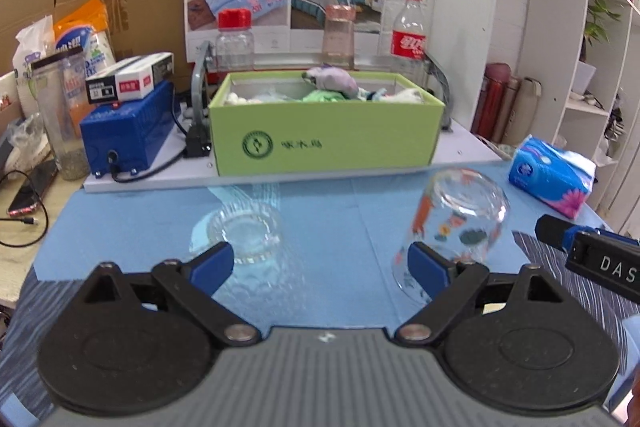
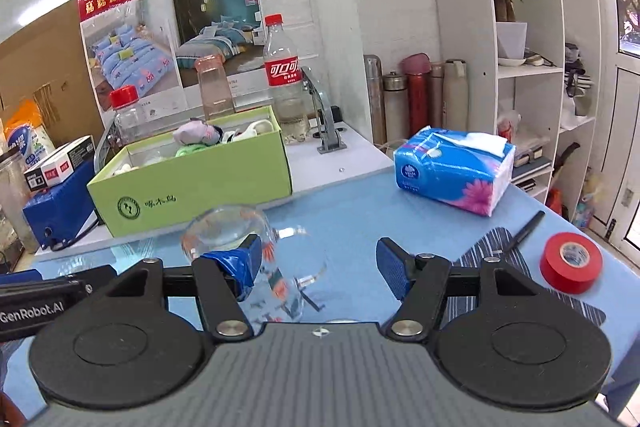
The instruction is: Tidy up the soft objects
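Left gripper (image 1: 320, 269): open, empty.
Right gripper (image 2: 320, 267): open, empty.
Risk: glasses (image 1: 454, 227) near the front edge could be knocked reaching the box (image 1: 326, 125).

Just ahead of your left gripper, two upturned glasses stand on the blue mat (image 1: 328, 203): a clear ribbed glass (image 1: 246, 233) toward its left finger, a printed glass (image 1: 456, 227) at its right. A tissue pack (image 2: 452, 169) lies farther ahead of your right gripper, a red tape roll (image 2: 570, 261) to its right.
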